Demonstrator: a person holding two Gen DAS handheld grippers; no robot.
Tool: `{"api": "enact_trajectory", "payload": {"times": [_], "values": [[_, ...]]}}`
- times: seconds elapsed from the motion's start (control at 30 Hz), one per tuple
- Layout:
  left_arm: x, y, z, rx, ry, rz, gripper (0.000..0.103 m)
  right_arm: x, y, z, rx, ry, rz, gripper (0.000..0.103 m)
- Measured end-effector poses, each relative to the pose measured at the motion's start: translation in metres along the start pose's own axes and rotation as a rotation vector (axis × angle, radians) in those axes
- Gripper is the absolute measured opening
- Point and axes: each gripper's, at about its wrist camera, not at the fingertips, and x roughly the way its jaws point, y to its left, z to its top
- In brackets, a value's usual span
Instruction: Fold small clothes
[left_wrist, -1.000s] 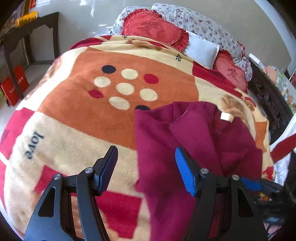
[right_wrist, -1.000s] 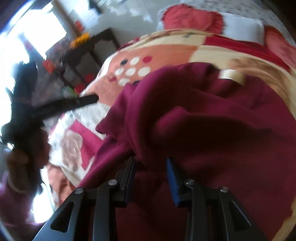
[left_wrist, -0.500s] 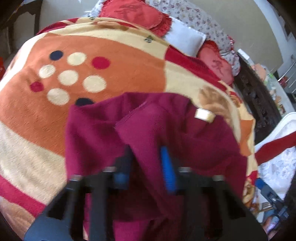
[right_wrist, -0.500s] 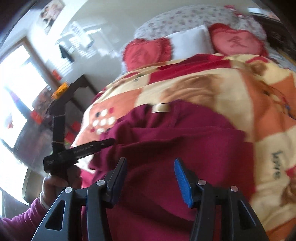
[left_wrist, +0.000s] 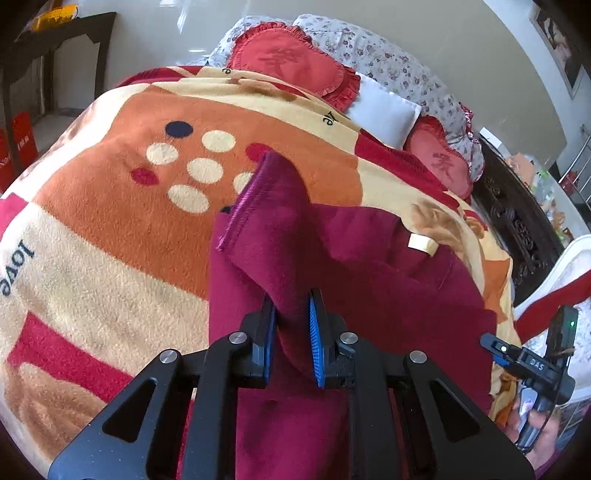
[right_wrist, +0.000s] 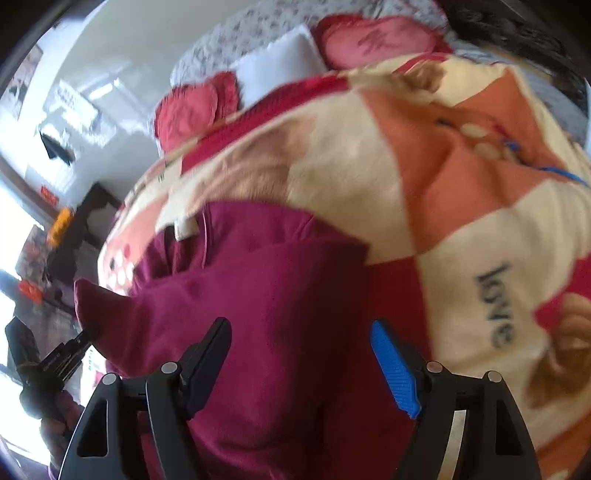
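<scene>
A maroon knit garment (left_wrist: 388, 295) lies spread on a bed covered by an orange, cream and red blanket (left_wrist: 110, 229) printed with dots and the word "love". The left gripper (left_wrist: 291, 332) has just been closing, and its 2 fingers (left_wrist: 317, 347) now pinch a raised fold of the garment, a stitched hem edge (left_wrist: 242, 206) standing up above the blanket's dot pattern. A pale label (left_wrist: 421, 242) shows at the garment's neckline, on the far side of the pinched fold.

In the right wrist view, the right gripper (right_wrist: 301, 365) hangs over the same garment (right_wrist: 266, 295) with its fingers (right_wrist: 393, 369) spread wide; they have just been opening, and nothing is pressed between them, though cloth lies beneath the gap. The view is blurred. At its left edge, a hand (right_wrist: 55, 413) holds the other gripper, whose tip meets a lifted point of the cloth.

At the head of the bed sit 2 red frilled cushions (left_wrist: 291, 62), a white pillow (left_wrist: 384, 110) between them and floral bedding (left_wrist: 388, 62) behind. A dark wooden side table (left_wrist: 55, 40) stands against the wall to the left.
</scene>
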Motion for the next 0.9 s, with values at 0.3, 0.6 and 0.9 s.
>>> {"api": "enact_trajectory", "payload": {"times": [0.3,0.6,0.9], "values": [[-0.029,0.000,0.000,0.035,-0.052,-0.016,0.060,-0.033,-0.008,0.018,-0.143,-0.143,-0.251,0.005],[-0.027,0.008,0.004,0.055,-0.053,0.087,0.060,-0.044,-0.014,-0.008,-0.086,-0.037,-0.107,0.056],[-0.027,-0.011,-0.010,0.130,-0.030,0.094,0.060,-0.030,0.002,-0.038,-0.143,0.027,-0.108,0.008]]}}
